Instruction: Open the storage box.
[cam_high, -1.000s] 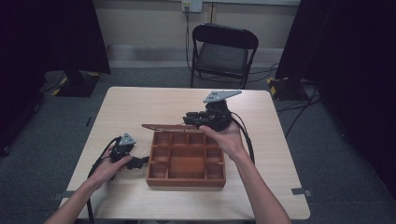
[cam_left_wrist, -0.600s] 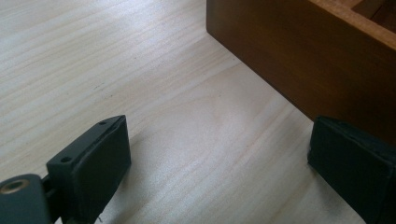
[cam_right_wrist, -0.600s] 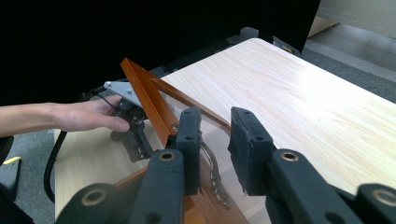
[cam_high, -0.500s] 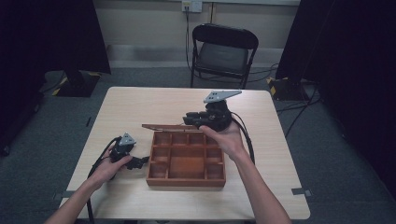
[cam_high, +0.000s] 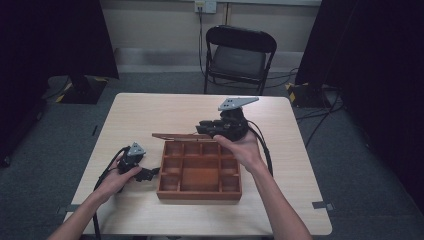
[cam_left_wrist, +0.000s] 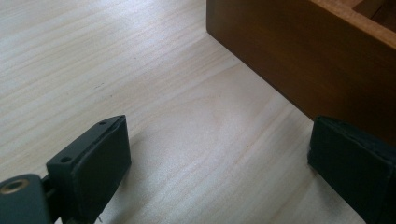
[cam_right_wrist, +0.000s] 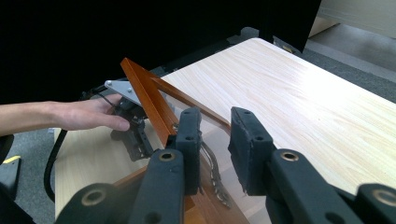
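Observation:
A wooden compartment box (cam_high: 199, 196) sits mid-table, its inner cells bare. Its wood-framed glass lid (cam_high: 175, 136) is lifted off the back edge and shows edge-on. My right gripper (cam_high: 201, 130) is behind the box, shut on the lid's right end. In the right gripper view the lid frame (cam_right_wrist: 144, 93) rises to the left of the jaws (cam_right_wrist: 215, 122), and a metal clasp (cam_right_wrist: 212, 170) hangs between them. My left gripper (cam_high: 150, 173) rests on the table just left of the box, open. Between its jaws (cam_left_wrist: 219, 163) is bare tabletop, with the box wall (cam_left_wrist: 303, 56) close by.
A black folding chair (cam_high: 240, 55) stands beyond the table's far edge. Dark curtains hang at both sides of the room. Cables trail from both grippers toward the near edge. Bare tabletop (cam_high: 145, 112) lies behind and left of the box.

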